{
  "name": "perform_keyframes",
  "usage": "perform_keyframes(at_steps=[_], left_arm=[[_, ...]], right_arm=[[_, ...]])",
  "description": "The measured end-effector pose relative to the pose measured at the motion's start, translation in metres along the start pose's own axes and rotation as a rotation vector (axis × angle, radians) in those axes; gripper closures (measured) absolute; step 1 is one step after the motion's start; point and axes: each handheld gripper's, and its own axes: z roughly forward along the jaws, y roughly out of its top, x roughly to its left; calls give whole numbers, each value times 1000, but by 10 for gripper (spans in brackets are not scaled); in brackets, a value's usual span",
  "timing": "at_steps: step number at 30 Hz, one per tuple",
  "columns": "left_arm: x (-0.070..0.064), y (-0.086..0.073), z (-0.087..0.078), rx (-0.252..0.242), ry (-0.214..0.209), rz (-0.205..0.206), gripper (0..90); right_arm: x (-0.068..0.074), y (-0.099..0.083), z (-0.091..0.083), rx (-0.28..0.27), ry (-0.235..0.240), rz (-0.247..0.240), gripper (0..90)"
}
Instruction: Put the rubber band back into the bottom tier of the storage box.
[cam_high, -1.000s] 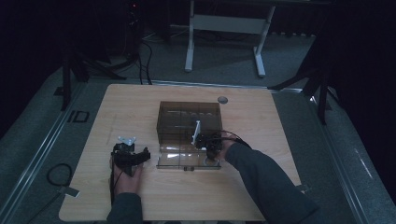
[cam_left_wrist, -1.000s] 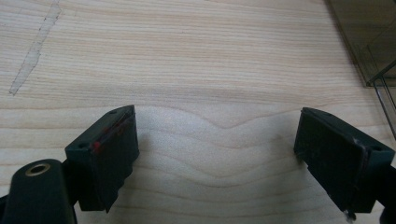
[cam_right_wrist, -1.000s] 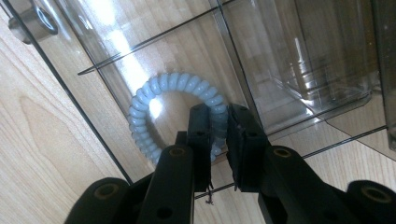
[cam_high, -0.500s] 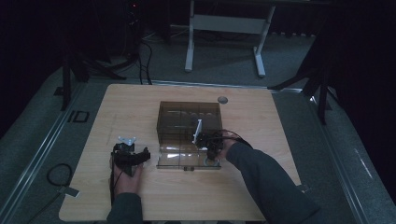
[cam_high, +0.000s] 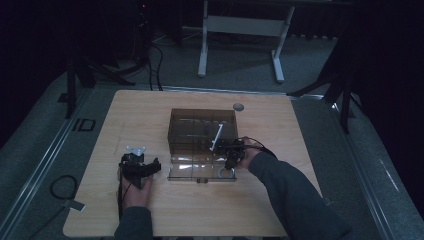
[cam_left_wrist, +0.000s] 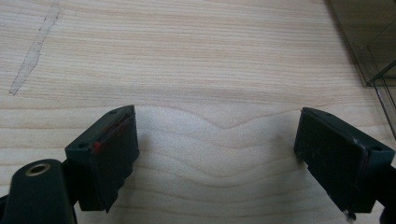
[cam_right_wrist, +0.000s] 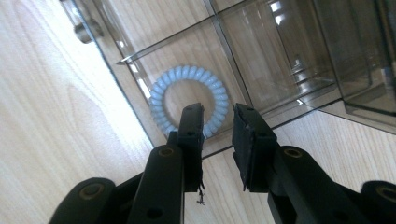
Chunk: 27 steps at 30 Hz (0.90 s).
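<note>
Two tools are working at a smoky clear plastic box on a pale wood tabletop.

The box (cam_high: 202, 131), with thin ribbed dividers and its flat lid folded open toward the person, is sitting mid-tabletop (cam_high: 150, 110). A pale, ridged coil ring (cam_right_wrist: 189, 100) is lying in the lid's corner cell. The right tool (cam_right_wrist: 218, 119) is hovering just above the ring's near edge, its black jaws narrowly parted and gripping nothing. Left of the box, the left tool (cam_left_wrist: 217, 154) is resting over bare wood grain, jaws wide and empty.
</note>
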Motion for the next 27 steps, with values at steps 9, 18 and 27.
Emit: perform_keyframes(at_steps=[9,18,27], left_arm=[[0,0,0,0,0,2,138],[0,0,0,0,-1,0,138],[0,0,0,5,-1,3,138]], right_arm=[[6,-7,-15,-57,-9,-4,718],[15,-19,-31,-140,-10,-6,688],[23,-36,-32,-213,-1,32,644]])
